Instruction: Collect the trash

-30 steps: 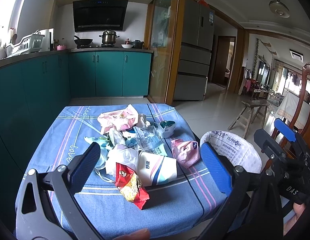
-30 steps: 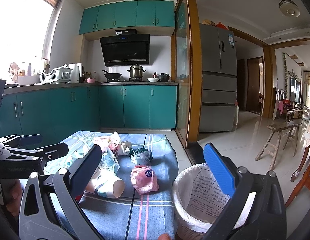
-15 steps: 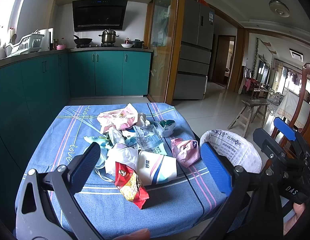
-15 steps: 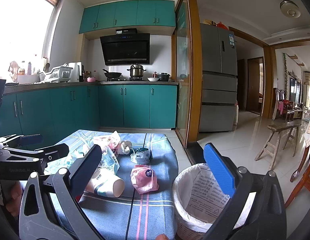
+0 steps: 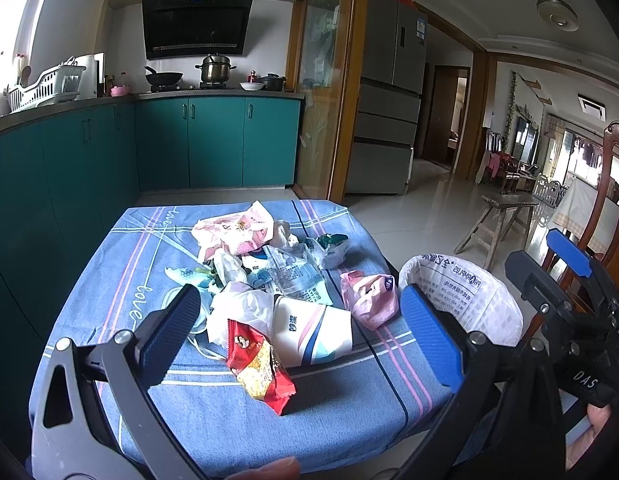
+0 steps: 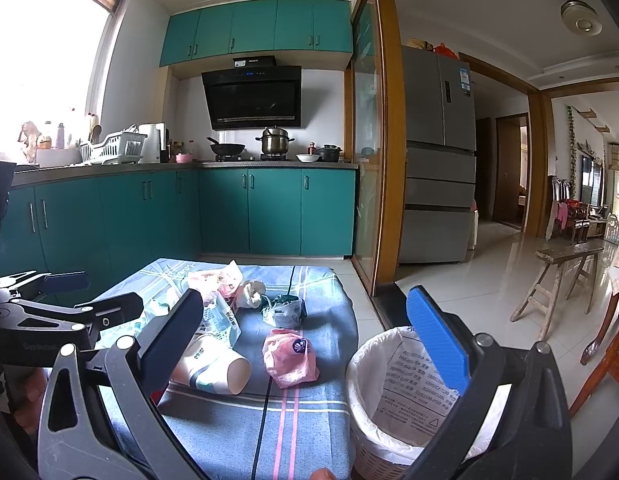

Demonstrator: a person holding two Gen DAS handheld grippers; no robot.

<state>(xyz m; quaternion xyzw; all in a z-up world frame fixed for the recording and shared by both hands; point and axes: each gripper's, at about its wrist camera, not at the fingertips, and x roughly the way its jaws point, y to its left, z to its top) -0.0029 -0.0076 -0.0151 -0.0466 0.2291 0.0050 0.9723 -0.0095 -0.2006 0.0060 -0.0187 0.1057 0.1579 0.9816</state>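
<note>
A pile of trash lies on a blue striped tablecloth [image 5: 109, 280]: a red snack packet [image 5: 259, 364] nearest me, a paper cup [image 5: 313, 330] on its side, a crumpled pink bag [image 5: 369, 298], clear and white wrappers [image 5: 293, 276], a pink-white bag [image 5: 233, 232] at the back. My left gripper [image 5: 301, 338] hovers open just above the pile's near edge, empty. The right gripper [image 6: 305, 336] stands open and empty over the table's right edge. In the right wrist view the cup [image 6: 213, 368] and pink bag [image 6: 289, 358] lie between its fingers. A white-lined waste basket [image 6: 393, 396] stands on the floor right of the table.
Teal kitchen cabinets [image 5: 213, 140] line the left and far walls. A wooden stool [image 5: 497, 220] and a wooden chair [image 5: 609, 184] stand to the right on the tiled floor. The right gripper's body [image 5: 565, 300] shows beside the basket [image 5: 461, 300] in the left wrist view.
Almost nothing has moved. Both grippers stay open, with only a slight drift of the views.
</note>
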